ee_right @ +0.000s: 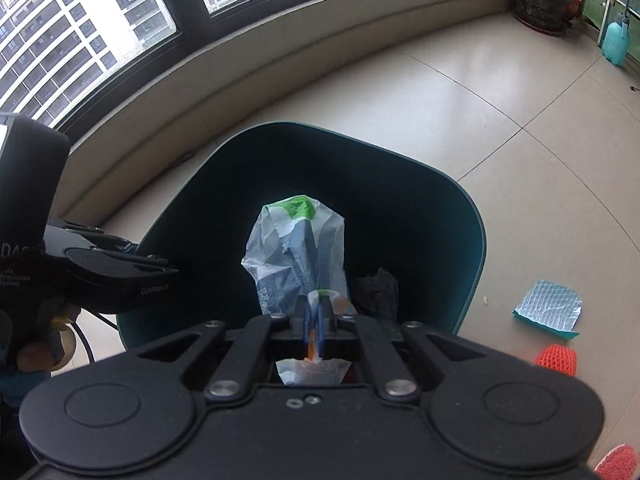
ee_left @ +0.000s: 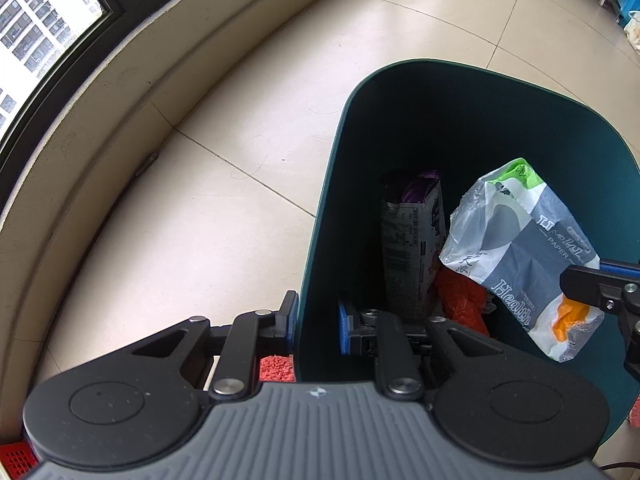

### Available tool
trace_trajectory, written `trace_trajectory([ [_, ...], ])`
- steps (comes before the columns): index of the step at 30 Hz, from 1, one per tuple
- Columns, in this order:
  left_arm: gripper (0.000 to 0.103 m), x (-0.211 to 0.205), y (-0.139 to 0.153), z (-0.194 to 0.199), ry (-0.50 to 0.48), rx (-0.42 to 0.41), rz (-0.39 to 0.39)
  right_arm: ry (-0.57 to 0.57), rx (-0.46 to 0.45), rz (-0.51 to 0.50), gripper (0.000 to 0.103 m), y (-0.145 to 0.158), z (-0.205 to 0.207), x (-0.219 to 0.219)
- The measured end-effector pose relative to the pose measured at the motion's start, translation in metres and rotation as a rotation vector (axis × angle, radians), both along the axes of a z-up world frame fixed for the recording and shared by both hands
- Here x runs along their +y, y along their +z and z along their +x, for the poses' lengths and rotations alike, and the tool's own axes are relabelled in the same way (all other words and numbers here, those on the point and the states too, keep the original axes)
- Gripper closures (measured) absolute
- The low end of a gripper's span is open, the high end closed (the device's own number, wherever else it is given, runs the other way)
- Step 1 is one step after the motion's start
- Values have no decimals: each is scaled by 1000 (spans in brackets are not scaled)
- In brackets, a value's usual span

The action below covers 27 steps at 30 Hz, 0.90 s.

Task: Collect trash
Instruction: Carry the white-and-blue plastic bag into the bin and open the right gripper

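Dark green bin (ee_left: 332,216) is clamped at its rim by my left gripper (ee_left: 318,322), my right gripper (ee_right: 314,312) grasps a wrapper (ee_right: 296,248) above the bin, which already contains some trash, while foil (ee_right: 548,306) and red net (ee_right: 557,360) remain on the floor (ee_right: 460,120).

I see a pale tiled floor (ee_right: 460,92) carrying everything. The dark teal bin (ee_right: 476,240) stands on it straight ahead of my right tongs. Right of those tongs a blue-silver foil wrapper (ee_right: 548,308) lies flat, with an orange foam net (ee_right: 558,359) just nearer, and a planter (ee_right: 540,0) stands far off.
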<state>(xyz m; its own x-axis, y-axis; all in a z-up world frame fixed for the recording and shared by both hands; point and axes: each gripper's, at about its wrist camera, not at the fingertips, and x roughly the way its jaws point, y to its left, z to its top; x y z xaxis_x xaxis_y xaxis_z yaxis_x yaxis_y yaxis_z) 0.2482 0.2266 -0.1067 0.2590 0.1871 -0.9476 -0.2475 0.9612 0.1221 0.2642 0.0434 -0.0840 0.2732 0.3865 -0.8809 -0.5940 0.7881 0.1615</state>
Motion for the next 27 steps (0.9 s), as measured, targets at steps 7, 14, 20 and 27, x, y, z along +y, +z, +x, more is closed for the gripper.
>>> trace_trajectory([
  [7,84,4,0,-2,-1,-2,-8,29,-9,-101,100,-31,-2,21],
  [14,84,5,0,-3,-3,-6,-16,29,18,-138,88,-48,-3,30],
  [20,84,7,-1,-3,-3,-7,-18,35,26,-105,82,-37,-5,27],
  [27,84,7,-2,-4,-3,-6,-18,51,34,-5,71,-1,-13,3],
])
